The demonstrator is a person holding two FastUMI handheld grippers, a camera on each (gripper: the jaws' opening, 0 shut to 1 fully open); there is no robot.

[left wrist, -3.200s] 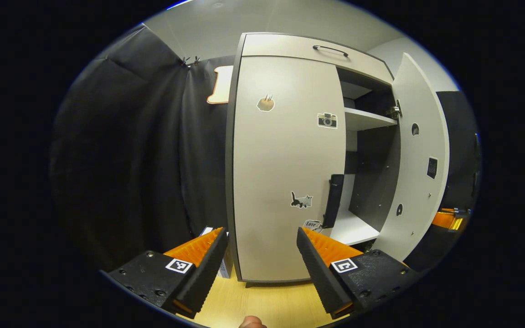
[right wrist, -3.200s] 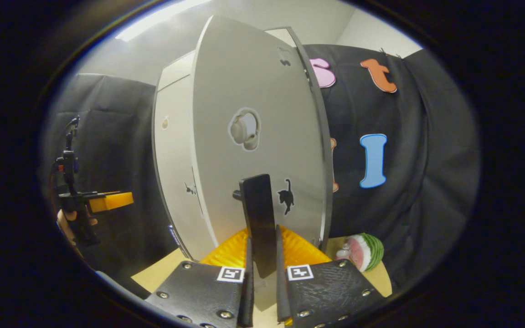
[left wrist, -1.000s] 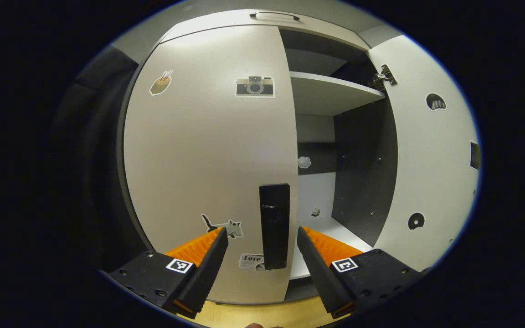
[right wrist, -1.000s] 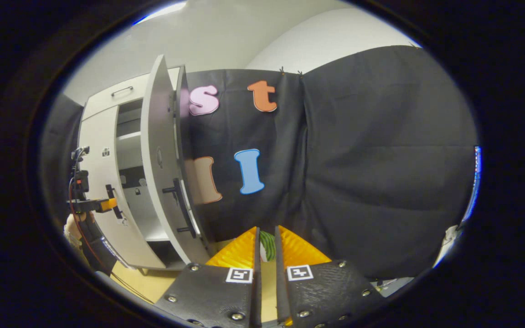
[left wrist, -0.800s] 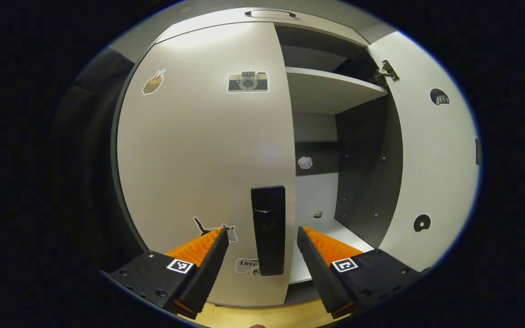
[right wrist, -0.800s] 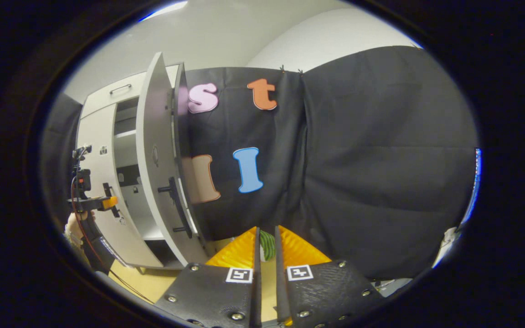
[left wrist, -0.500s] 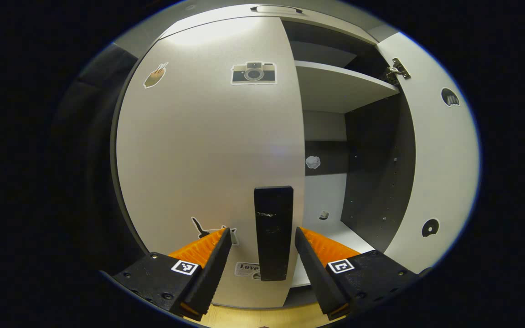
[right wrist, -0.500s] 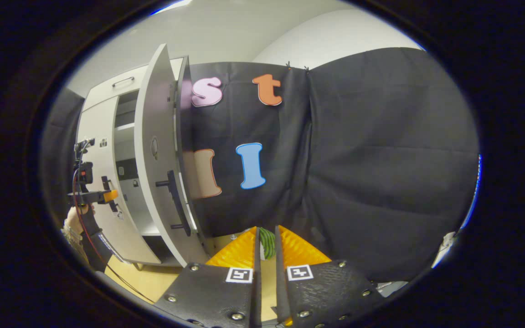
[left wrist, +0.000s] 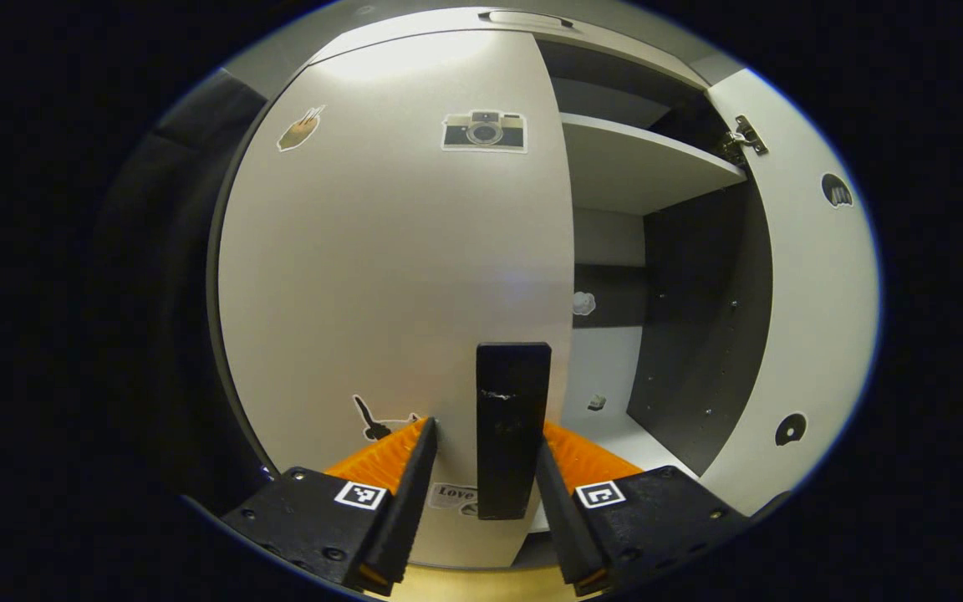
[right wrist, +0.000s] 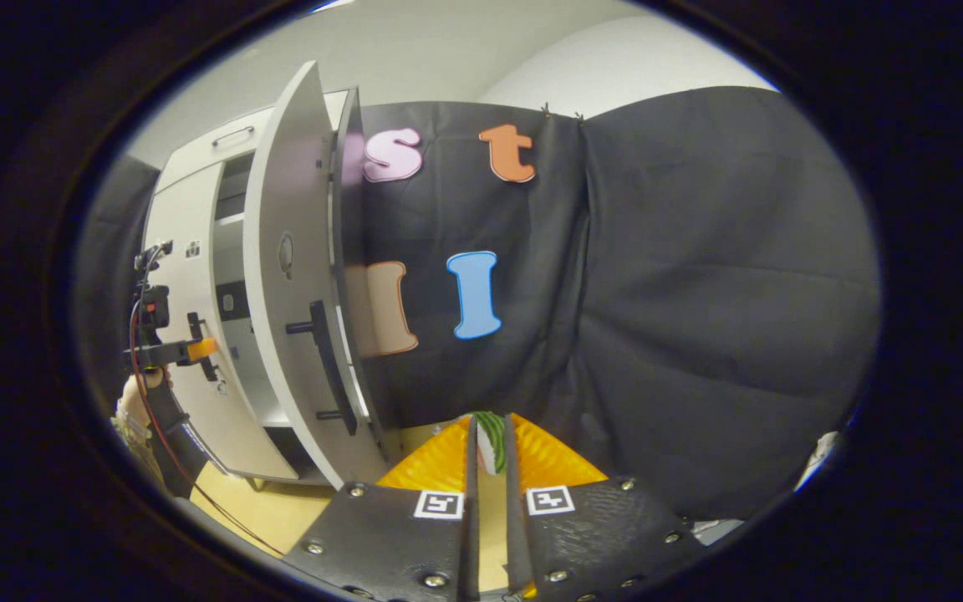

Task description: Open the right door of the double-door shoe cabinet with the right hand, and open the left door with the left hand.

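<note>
Narrowed since half a second ago: left gripper (left wrist: 481, 468) fingers now just beside either flank of the black left door handle (left wrist: 512, 426), small gaps showing, not yet clamped. Beyond it, left door (left wrist: 389, 267) shut, right door (left wrist: 816, 318) swung wide at right; right gripper (right wrist: 486, 468) nearly together on nothing, well apart from the right door handle (right wrist: 324, 368)

I read one word, "Love", on a small white sticker (left wrist: 451, 494) low on the pale grey closed left door (left wrist: 389, 276), showing between my left tongs' fingers.
</note>
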